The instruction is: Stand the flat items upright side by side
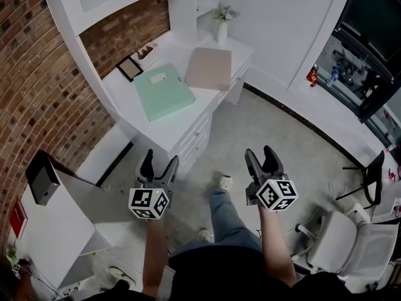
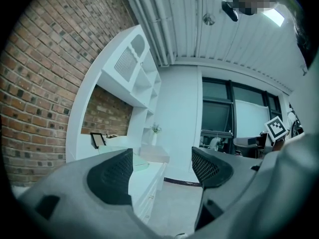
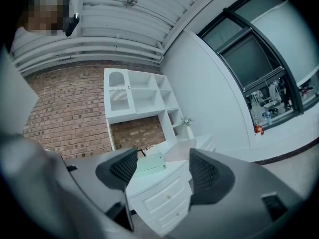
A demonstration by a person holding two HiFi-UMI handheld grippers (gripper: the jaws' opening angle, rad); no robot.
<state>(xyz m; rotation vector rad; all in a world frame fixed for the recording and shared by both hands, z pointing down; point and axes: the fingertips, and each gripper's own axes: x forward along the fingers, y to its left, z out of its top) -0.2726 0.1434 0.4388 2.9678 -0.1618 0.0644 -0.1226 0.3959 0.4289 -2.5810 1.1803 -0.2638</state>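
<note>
Two flat items lie on the white desk (image 1: 164,129): a mint-green folder (image 1: 163,91) with a white label, and to its right a beige folder (image 1: 209,68). Both lie flat, side by side. My left gripper (image 1: 158,163) and right gripper (image 1: 262,156) are held out over the floor, well short of the desk, both open with nothing between the jaws. In the left gripper view the green folder (image 2: 140,165) and beige folder (image 2: 154,154) show between the jaws, far off. The right gripper view shows the green folder (image 3: 150,164) on the desk (image 3: 159,181).
A black picture frame (image 1: 130,68) leans against the brick back wall of the desk. A white vase with flowers (image 1: 222,26) stands at the desk's far right. A white side table (image 1: 47,231) with a dark box is at the left; a white office chair (image 1: 346,242) is at the lower right.
</note>
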